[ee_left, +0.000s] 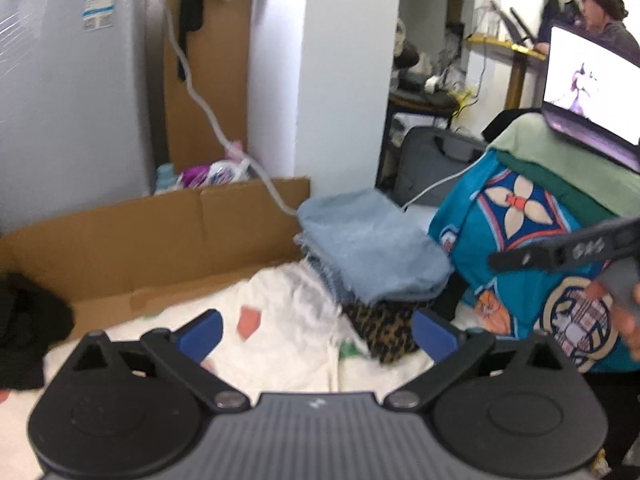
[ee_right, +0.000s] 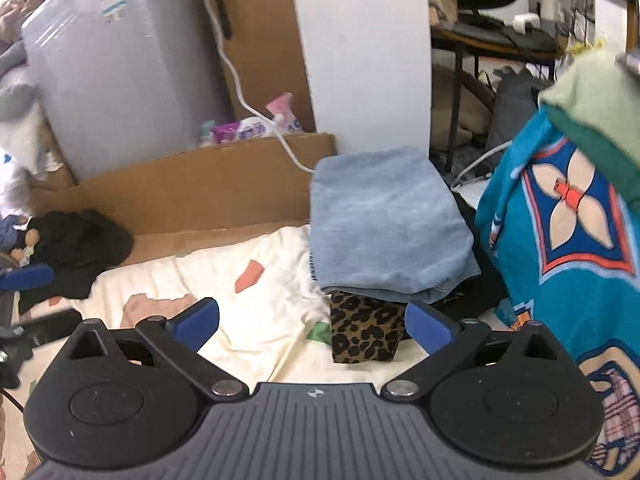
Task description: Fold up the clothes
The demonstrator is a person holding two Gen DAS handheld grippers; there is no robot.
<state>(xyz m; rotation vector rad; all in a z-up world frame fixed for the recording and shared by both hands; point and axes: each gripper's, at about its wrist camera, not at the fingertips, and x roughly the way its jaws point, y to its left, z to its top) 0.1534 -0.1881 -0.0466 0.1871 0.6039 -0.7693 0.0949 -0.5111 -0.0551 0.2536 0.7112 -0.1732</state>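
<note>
The right gripper (ee_right: 312, 326) has its jaws wide apart, with nothing between the blue pads (ee_right: 198, 322). Ahead lies a cream sheet (ee_right: 248, 320). On it stands a leopard cloth (ee_right: 366, 334), folded, with a folded blue towel (ee_right: 384, 220) on top. A teal blanket (ee_right: 560, 248) hangs at the right. Black clothes (ee_right: 80, 248) lie at the left, near the cardboard (ee_right: 192, 188).
</note>
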